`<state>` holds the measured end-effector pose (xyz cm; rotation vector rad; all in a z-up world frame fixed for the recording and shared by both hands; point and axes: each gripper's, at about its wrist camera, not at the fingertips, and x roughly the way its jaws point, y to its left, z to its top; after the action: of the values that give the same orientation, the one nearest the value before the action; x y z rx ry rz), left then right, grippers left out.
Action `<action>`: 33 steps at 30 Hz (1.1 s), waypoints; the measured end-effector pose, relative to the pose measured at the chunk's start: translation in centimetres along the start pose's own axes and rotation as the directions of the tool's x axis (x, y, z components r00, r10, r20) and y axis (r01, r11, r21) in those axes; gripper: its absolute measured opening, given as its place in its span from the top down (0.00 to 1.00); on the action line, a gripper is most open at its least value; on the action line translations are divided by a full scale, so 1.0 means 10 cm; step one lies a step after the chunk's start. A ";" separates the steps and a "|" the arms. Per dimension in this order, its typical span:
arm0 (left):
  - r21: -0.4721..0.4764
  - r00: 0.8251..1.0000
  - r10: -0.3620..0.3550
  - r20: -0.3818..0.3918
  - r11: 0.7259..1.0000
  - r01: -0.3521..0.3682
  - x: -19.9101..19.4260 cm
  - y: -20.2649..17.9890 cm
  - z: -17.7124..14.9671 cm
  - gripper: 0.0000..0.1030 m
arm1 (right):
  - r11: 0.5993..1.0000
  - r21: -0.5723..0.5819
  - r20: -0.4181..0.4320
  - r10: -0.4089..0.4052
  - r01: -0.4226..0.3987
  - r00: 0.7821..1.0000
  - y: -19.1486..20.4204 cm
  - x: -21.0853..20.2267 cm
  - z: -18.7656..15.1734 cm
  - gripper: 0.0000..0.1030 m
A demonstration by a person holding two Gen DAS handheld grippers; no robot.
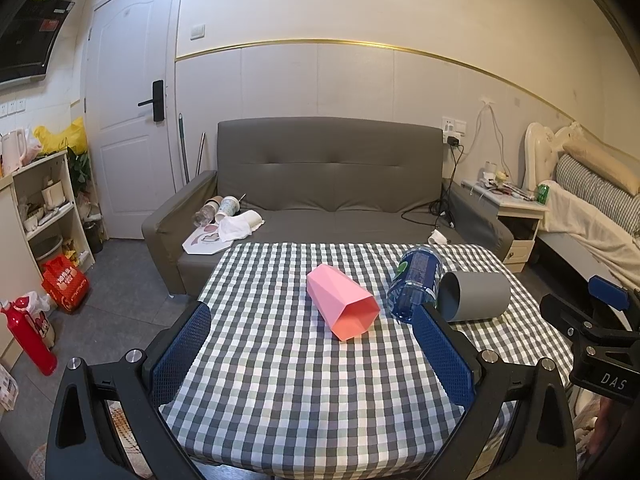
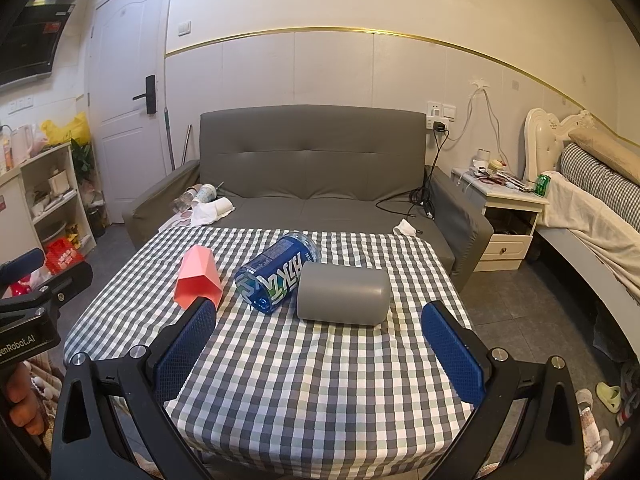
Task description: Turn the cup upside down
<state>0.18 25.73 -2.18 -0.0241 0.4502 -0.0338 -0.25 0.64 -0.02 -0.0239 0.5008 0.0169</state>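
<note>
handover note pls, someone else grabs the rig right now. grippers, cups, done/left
Left gripper: open, empty, short of the pink cup.
Right gripper: open, empty, facing the grey cup.
On the checked table, all lying on their sides: pink cup at left, blue can in the middle, grey cup at right, apparently touching the can.
Done: nothing, no cup gripped or flipped.
Left: grip a cup, turn it mouth down, set it on the table. The task doesn't say which cup.
</note>
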 end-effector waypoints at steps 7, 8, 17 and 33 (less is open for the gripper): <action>0.002 1.000 0.002 -0.001 1.000 -0.002 0.00 0.00 0.00 0.00 | 1.000 0.000 -0.001 0.001 -0.001 1.000 0.01 0.01 -0.01 0.00; 0.002 1.000 0.002 -0.001 1.000 -0.002 0.00 0.00 0.00 0.00 | 1.000 0.000 -0.001 0.000 0.000 1.000 0.01 0.00 -0.01 0.00; 0.003 1.000 0.003 -0.002 1.000 -0.003 0.01 -0.01 0.00 0.00 | 1.000 0.001 -0.001 0.002 -0.002 1.000 0.00 0.01 -0.01 0.00; 0.006 1.000 0.006 -0.003 1.000 -0.006 0.01 -0.01 0.00 0.00 | 1.000 -0.001 -0.006 0.006 -0.006 1.000 0.03 0.03 -0.04 0.00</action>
<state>0.20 25.58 -2.24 -0.0164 0.4527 -0.0296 -0.22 0.90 -0.50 -0.0230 0.5067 0.0230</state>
